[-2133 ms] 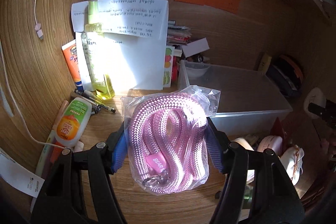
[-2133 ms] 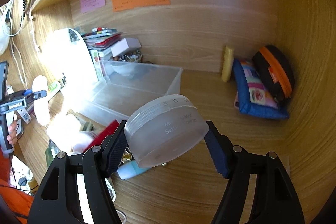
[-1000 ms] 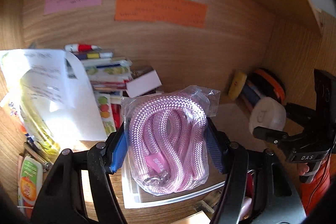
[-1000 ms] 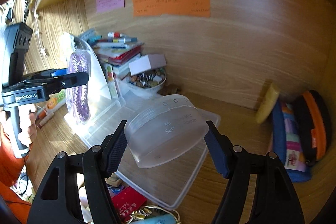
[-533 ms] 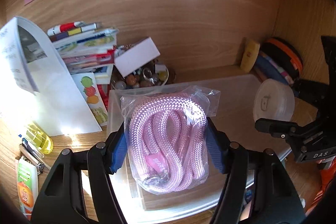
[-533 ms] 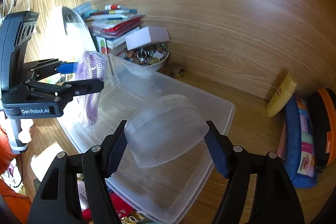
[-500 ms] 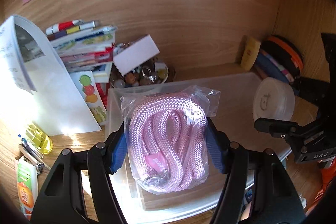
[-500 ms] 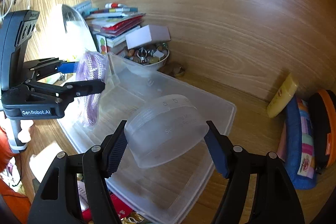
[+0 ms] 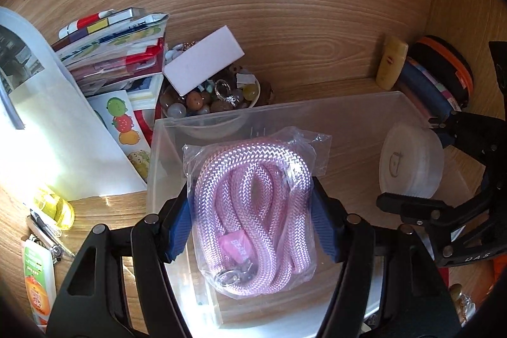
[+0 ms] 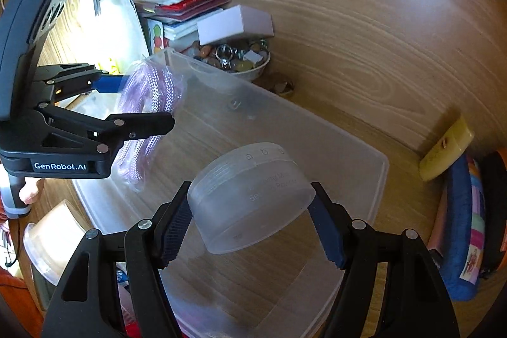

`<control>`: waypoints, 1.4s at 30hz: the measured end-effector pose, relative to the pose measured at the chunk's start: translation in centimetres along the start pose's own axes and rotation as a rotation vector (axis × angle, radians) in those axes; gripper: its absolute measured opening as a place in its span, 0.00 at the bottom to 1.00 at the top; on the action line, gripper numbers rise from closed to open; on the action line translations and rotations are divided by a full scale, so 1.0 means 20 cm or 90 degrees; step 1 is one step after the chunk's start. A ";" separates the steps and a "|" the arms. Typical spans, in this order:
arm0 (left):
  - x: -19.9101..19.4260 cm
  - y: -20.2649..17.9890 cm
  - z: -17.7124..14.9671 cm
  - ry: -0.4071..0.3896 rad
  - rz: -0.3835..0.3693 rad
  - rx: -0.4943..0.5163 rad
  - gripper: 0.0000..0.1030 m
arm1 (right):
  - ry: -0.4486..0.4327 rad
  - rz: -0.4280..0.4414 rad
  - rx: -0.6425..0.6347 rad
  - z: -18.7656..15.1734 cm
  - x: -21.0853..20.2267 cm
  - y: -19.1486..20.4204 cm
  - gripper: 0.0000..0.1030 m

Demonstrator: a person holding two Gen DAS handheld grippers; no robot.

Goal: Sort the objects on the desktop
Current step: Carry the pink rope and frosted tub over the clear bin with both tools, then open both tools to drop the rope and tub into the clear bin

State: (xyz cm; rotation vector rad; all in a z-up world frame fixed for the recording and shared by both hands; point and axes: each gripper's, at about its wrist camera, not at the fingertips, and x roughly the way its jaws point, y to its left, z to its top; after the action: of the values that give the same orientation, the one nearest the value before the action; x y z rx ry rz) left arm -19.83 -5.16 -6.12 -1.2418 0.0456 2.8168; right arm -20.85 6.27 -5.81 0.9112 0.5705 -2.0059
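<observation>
A pink braided rope in a clear bag is held between the blue pads of my left gripper, which is shut on it above the left end of a clear plastic bin. My right gripper is shut on a round frosted plastic jar, tilted, over the bin. The jar and the right gripper also show at the right in the left wrist view. In the right wrist view the left gripper with the bagged rope is at the left.
A bowl of beads and rings with a white box on it sits behind the bin, beside stacked books and paper sheets. Pouches and a yellow bar lie at the right wall. Bottles lie at the left.
Both grippers have sunk toward the bin and tipped further down, each keeping its load. The bin now fills more of both views.
</observation>
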 end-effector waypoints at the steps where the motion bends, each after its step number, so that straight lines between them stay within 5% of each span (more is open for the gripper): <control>1: 0.01 -0.01 0.00 0.002 -0.002 0.002 0.64 | 0.004 0.000 0.001 0.00 0.01 -0.01 0.66; 22: 0.01 -0.02 -0.01 0.016 -0.033 0.009 0.78 | 0.005 -0.011 -0.005 0.00 0.03 -0.01 0.72; 42: -0.44 -0.07 -0.08 -0.117 0.012 0.029 0.94 | -0.112 -0.073 0.005 -0.07 -0.46 0.07 0.81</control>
State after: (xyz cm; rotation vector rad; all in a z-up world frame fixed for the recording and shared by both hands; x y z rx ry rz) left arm -12.68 -4.23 -0.70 -0.9728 0.1114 2.9145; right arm -15.61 11.09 0.26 0.7113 0.5253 -2.1669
